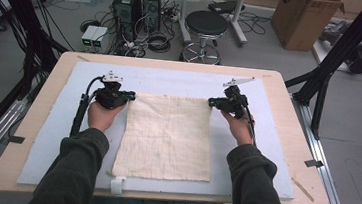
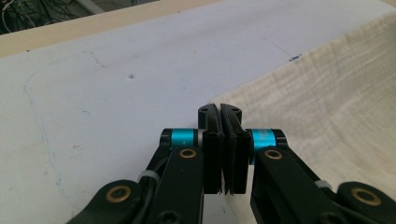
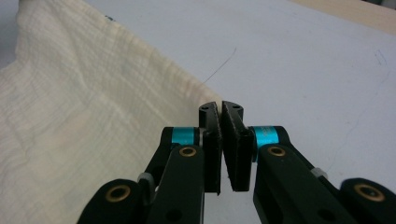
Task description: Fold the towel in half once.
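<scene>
Two far corners of the cloth (image 1: 168, 136) are pinched, one in each hand-held gripper. My left hand-held gripper (image 2: 219, 109) has its jaws pressed together on the far-left corner; my right hand-held gripper (image 3: 220, 108) is likewise clamped on the far-right corner. The cloth lies spread on the blue mat (image 1: 267, 120) that covers the surface (image 1: 44, 94), its near edge towards me and its far edge drawn between the two grippers. I judge the step in hand to be the lift of the far edge, probably to begin a fold towards me. The next move calls for both hands to travel together and level, grip kept firm, so that the far edge lands square on the near edge.
</scene>
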`<act>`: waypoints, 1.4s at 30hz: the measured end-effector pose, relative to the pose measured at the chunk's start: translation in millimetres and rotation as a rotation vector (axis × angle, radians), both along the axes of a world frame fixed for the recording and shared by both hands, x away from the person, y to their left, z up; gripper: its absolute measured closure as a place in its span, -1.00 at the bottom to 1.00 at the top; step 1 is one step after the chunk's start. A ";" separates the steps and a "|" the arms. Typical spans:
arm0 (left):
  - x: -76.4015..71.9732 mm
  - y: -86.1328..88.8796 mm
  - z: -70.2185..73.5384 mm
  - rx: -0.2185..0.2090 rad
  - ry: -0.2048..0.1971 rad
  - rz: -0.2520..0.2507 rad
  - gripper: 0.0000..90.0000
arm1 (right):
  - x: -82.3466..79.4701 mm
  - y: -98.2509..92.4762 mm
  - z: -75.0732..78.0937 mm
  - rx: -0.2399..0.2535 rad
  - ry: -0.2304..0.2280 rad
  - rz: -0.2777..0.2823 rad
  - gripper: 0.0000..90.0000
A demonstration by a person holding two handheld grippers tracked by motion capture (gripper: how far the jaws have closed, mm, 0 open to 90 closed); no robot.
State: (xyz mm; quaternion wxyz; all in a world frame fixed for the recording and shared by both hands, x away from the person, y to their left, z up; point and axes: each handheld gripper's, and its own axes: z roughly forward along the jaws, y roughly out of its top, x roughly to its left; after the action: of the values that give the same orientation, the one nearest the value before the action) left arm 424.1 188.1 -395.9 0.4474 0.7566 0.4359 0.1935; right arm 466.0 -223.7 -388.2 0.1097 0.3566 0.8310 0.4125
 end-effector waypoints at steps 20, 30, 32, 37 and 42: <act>-30.9 -3.2 -1.5 0.054 -0.027 -0.073 0.94 | -27.8 -10.3 2.6 0.050 0.006 0.042 0.92; -44.0 -2.4 -2.8 0.062 -0.040 -0.092 0.93 | -39.6 -8.8 7.9 0.037 -0.004 0.083 0.92; -46.8 -2.2 -1.3 0.066 -0.045 -0.101 0.93 | -42.4 -8.7 7.1 0.032 -0.014 0.092 0.92; -55.3 -2.8 2.7 0.065 -0.069 -0.122 0.93 | -49.8 -14.7 -1.1 0.037 -0.003 0.091 0.92; -65.3 -0.9 -1.6 0.077 -0.070 -0.139 0.93 | -60.4 -18.7 -3.8 0.057 -0.012 0.101 0.92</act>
State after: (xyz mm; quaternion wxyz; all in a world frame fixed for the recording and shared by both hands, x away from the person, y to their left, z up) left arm 358.9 187.2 -397.5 0.4454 0.7944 0.3586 0.2051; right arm 405.7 -242.4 -392.1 0.0835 0.3147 0.8354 0.4429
